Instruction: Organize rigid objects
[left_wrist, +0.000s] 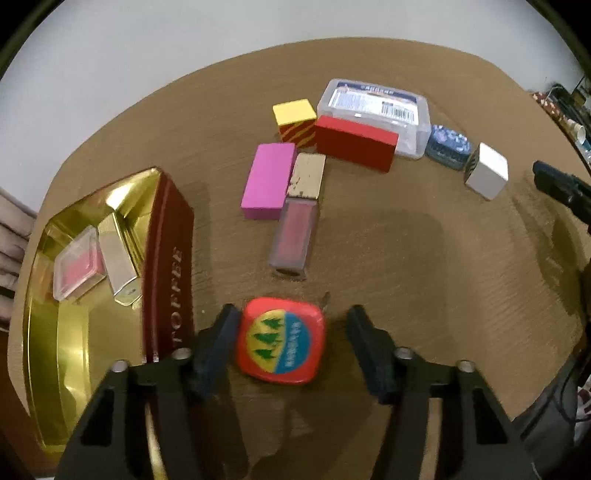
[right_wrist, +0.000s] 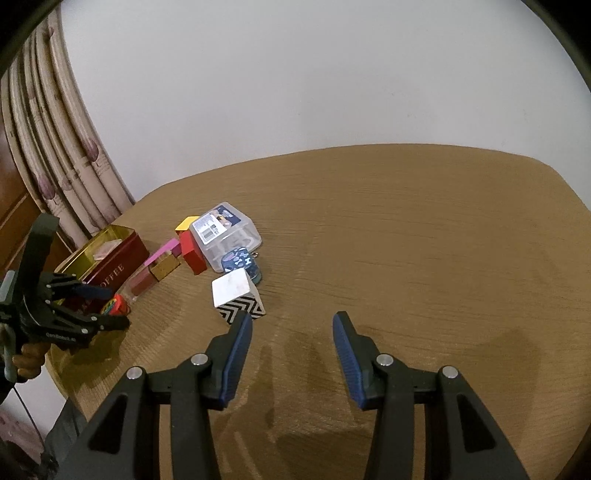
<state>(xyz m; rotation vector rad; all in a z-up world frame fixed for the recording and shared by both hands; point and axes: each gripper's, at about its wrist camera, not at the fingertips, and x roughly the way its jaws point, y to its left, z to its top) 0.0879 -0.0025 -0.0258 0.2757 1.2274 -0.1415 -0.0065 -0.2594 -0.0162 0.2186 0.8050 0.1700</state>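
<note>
Left wrist view: left gripper (left_wrist: 291, 325) points down over a red rounded-square tin (left_wrist: 281, 340) lying flat on the wooden tabletop (left_wrist: 424, 280). Jaws straddle the tin; the left pad touches or nearly touches its edge, the right pad stands clear, so no grip. Just left of it sits an open red toffee tin (left_wrist: 168, 266) with gold inside, near the tabletop's left edge, holding a clear pink case (left_wrist: 77, 267) and a gold tube (left_wrist: 120, 258). Farther in: lip gloss with gold cap (left_wrist: 297, 221), pink block (left_wrist: 267, 181), yellow striped cube (left_wrist: 295, 122), red block (left_wrist: 354, 142), clear plastic box (left_wrist: 373, 107), blue patterned tin (left_wrist: 447, 144), white cube (left_wrist: 485, 171), loosely clustered.

Right wrist view: right gripper (right_wrist: 293, 321) hovers over bare tabletop, jaws open and empty, white cube just beside its left fingertip.
</note>
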